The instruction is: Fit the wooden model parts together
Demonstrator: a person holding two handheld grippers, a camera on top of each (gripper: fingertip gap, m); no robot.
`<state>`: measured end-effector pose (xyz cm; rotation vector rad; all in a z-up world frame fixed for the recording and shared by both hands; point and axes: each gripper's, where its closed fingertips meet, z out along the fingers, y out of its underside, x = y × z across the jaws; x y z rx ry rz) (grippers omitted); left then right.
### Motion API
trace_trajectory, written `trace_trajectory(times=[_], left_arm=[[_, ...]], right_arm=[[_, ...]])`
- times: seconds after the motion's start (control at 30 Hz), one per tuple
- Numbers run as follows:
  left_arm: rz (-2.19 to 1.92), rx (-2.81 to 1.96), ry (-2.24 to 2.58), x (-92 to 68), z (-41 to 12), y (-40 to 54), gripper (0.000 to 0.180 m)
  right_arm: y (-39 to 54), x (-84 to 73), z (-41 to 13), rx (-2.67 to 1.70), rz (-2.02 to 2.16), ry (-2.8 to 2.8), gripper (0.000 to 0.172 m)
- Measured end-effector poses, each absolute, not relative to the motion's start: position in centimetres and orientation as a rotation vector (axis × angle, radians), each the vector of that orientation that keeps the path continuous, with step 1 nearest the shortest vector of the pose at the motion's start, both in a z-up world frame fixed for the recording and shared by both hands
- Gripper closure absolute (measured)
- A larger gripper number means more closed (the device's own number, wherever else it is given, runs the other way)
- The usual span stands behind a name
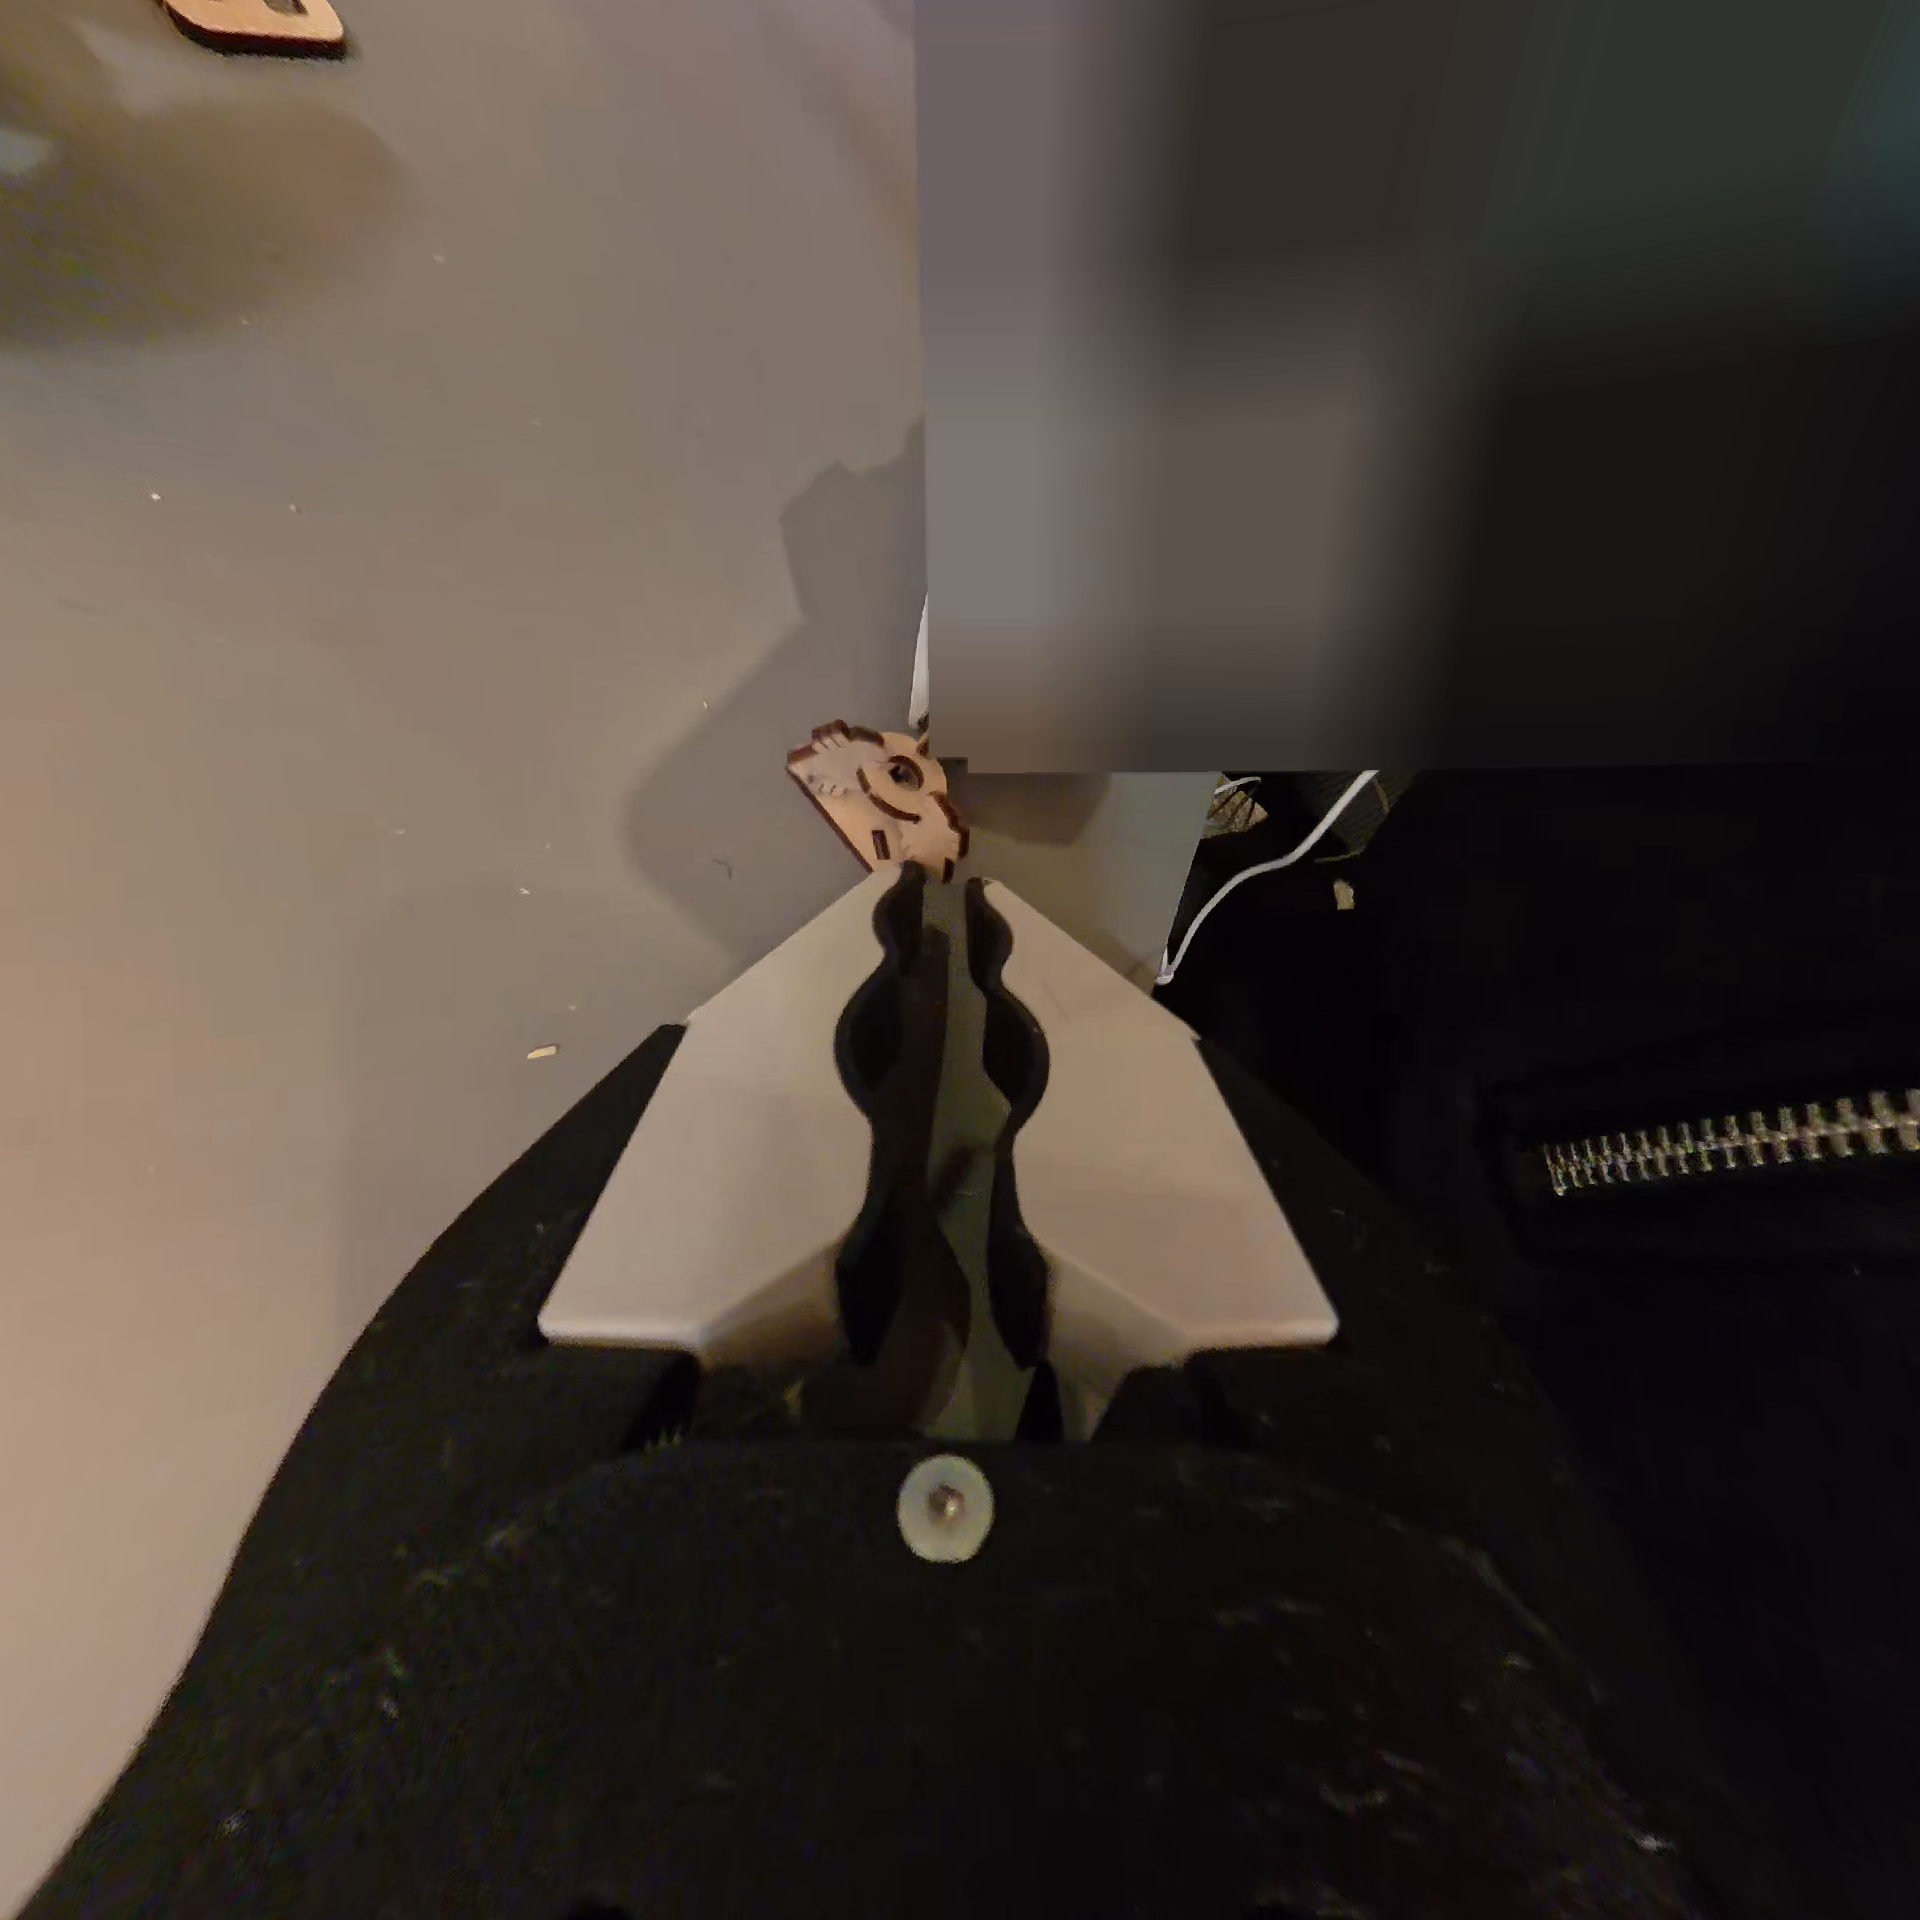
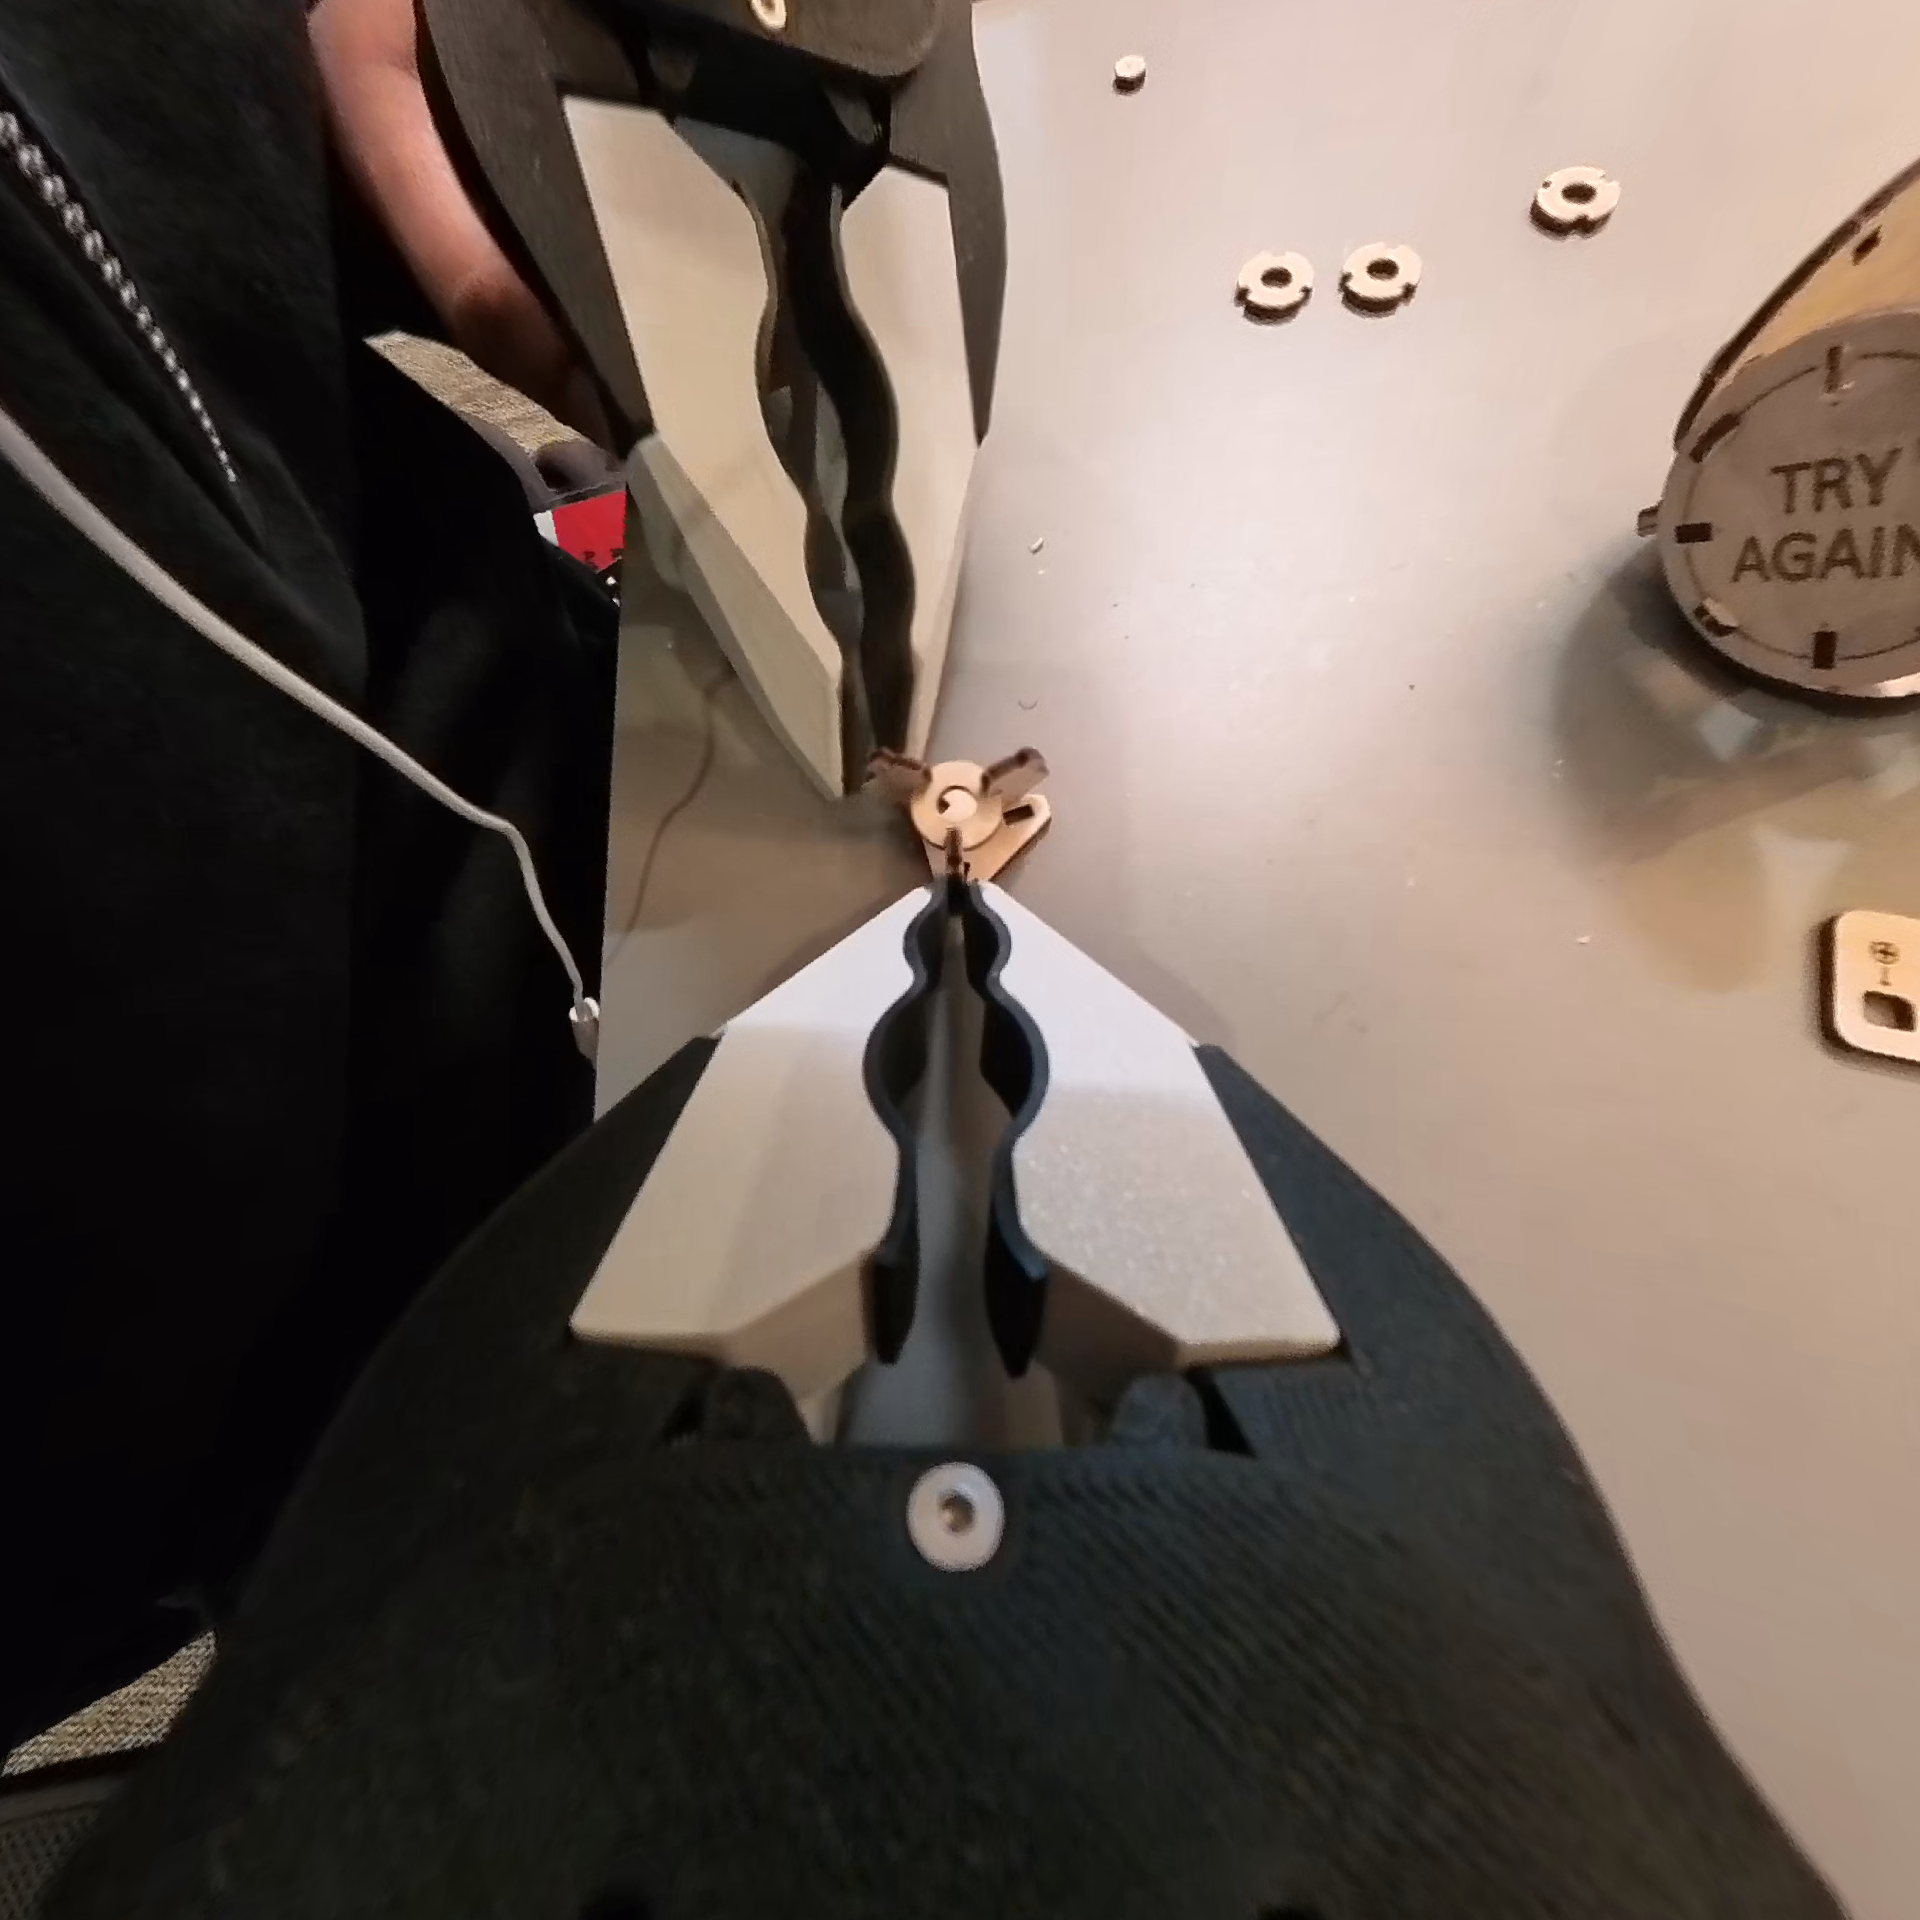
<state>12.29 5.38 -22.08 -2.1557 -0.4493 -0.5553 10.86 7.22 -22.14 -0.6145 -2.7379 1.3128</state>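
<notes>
A small light wooden assembly (image 2: 971, 810), a round disc with dark tabs on a flat plate, hangs just above the grey table (image 2: 1299, 1143). My right gripper (image 2: 956, 883) is shut on a thin tab at its near edge. My left gripper (image 2: 864, 784) comes in from the top of the right wrist view, and its tips meet a dark tab on the assembly's left side. In the left wrist view the same assembly (image 1: 878, 805) sits at the tips of the left gripper (image 1: 943, 878), whose jaws are almost together on its lower corner. A blurred patch hides what lies beyond it.
Three wooden rings (image 2: 1269, 283) (image 2: 1379, 275) (image 2: 1576, 201) lie at the back. A round wooden drum with lettering (image 2: 1808, 520) and a small wooden plate (image 2: 1875, 1003) are at the right. A person's black zipped jacket (image 2: 156, 623) and a white cable (image 2: 312, 707) fill the left. My left and right fingertips are right by each other.
</notes>
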Motion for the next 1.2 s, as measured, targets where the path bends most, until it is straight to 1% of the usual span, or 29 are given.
trace_trajectory(times=[0.2, 0.23, 0.37, 0.5, 0.67, 0.77, 0.83, 0.9, 1.0, 1.2], left_arm=[[-0.492, -2.124, -0.447, 11.0, -21.4, 5.2, 0.159], [-0.479, -2.139, -0.431, 10.8, -21.5, 5.1, 0.153], [-0.47, -2.179, -0.324, 10.6, -21.6, 5.0, 0.144], [-0.528, -2.209, -0.243, 11.5, -21.8, 5.4, 0.143], [-0.515, -2.254, -0.173, 12.0, -22.2, 5.7, 0.151], [-0.5, -2.263, -0.179, 11.8, -22.3, 5.8, 0.157], [-0.519, -2.262, -0.187, 11.8, -22.4, 5.7, 0.167], [-0.527, -2.267, -0.193, 11.8, -22.5, 5.7, 0.173], [-0.538, -2.263, -0.213, 11.7, -22.5, 5.8, 0.173], [-0.553, -2.25, -0.223, 11.6, -22.4, 5.8, 0.167]], right_arm=[[7.2, 10.9, -22.1, -0.613, 1.31, -2.727, 0.171], [7.2, 10.9, -22.1, -0.611, 1.31, -2.726, 0.171], [7.3, 10.9, -22.1, -0.597, 1.307, -2.721, 0.171], [7.5, 10.8, -22.1, -0.592, 1.321, -2.715, 0.171], [7.7, 10.7, -22.1, -0.591, 1.315, -2.707, 0.171], [7.7, 10.6, -22.1, -0.587, 1.31, -2.701, 0.171], [7.7, 10.5, -22.1, -0.593, 1.306, -2.695, 0.171], [7.6, 10.5, -22.1, -0.594, 1.303, -2.691, 0.171], [7.6, 10.5, -22.1, -0.588, 1.297, -2.686, 0.171], [7.8, 10.8, -22.1, -0.556, 1.297, -2.706, 0.171]])
